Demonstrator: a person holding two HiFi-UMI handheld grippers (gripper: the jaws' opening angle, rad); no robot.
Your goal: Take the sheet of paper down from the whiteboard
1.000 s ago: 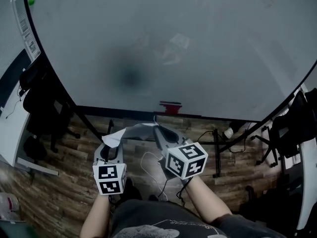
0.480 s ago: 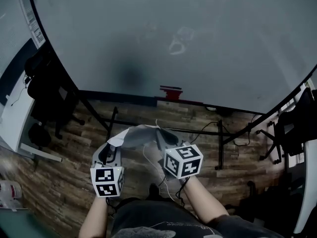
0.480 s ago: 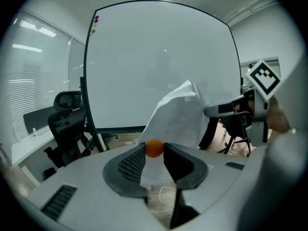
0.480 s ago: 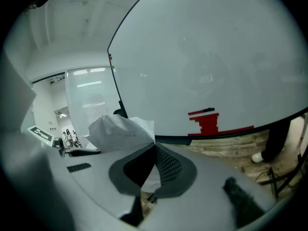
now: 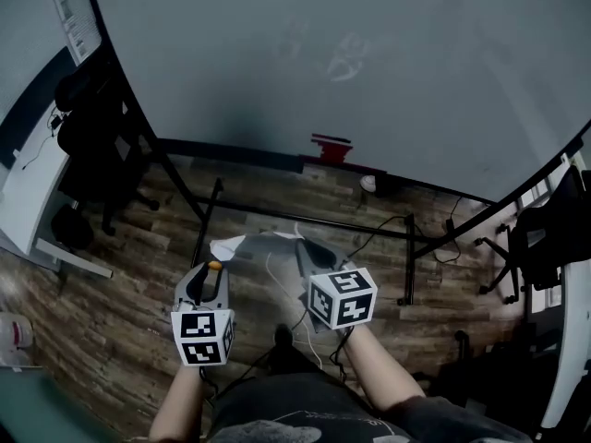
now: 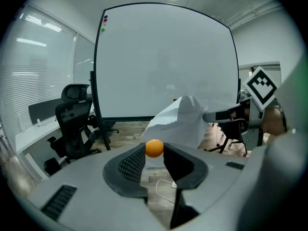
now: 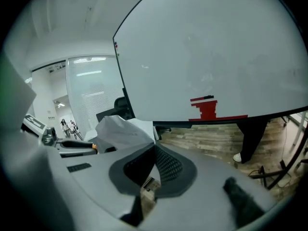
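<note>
Hanging crumpled, well clear of the whiteboard, the sheet of paper sits low between the two grippers, above the floor.

Right gripper: jaws together, pinching the sheet's edge.

Left gripper: jaws clamped on a small orange ball, just beside the paper; contact with it unclear.

Red block on the board's lower rail. Black stand legs and a white cable on wood planks below. Black office chair at left, white desk beside it.
</note>
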